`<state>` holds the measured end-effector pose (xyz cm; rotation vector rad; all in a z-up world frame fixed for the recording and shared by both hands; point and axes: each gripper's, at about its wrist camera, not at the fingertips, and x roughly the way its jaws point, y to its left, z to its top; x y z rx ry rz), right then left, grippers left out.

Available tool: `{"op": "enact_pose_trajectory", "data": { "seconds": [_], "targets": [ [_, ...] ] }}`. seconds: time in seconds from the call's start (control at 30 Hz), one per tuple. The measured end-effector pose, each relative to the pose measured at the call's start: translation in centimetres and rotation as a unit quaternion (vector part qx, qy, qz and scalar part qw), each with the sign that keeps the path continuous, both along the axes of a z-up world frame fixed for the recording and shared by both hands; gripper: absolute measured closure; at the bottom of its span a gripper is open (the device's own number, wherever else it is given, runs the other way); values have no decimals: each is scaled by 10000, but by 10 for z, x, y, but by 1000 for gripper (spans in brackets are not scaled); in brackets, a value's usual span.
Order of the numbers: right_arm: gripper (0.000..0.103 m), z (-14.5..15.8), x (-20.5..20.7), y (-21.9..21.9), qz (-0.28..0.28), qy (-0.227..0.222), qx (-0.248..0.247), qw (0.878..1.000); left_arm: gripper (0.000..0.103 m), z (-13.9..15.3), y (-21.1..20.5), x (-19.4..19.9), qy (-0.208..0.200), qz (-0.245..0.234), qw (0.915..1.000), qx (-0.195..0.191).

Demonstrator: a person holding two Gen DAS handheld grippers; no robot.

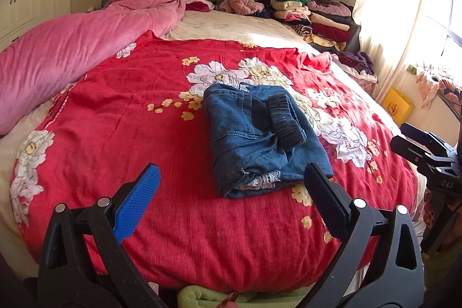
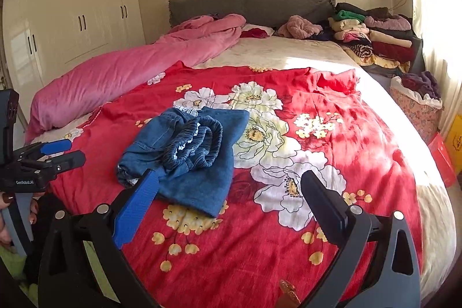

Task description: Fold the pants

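The pants (image 1: 260, 134) are matt blue denim cloth; beneath them the red floral bedspread (image 1: 144, 134) looks a coarse, slubby weave.

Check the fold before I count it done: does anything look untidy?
Yes. The elastic waistband bunches in loose loops on top of the folded jeans rather than lying flat, and white lace trim pokes from the near edge.

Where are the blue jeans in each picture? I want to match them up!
Left wrist view: the folded jeans lie in the middle, just beyond the open left gripper.
Right wrist view: the jeans lie left of the middle, by the blue finger of the open right gripper.
Shared landmark: the big white flowers on the red blanket, just behind the jeans.
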<state>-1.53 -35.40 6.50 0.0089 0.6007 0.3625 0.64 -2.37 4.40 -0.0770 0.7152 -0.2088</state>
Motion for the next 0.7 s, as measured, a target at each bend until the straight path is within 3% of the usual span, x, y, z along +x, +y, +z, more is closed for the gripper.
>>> {"op": "enact_pose_trajectory", "data": {
  "seconds": [0.23, 0.7],
  "targets": [
    [5, -9, -9, -2, -3, 115, -77, 9999, 9, -7, -1, -11, 32, 28, 10000, 67],
    [5, -50, -6, 14, 40, 574, -202, 9981, 9, -40, 3, -12, 482, 121, 9987, 89]
  ]
}}
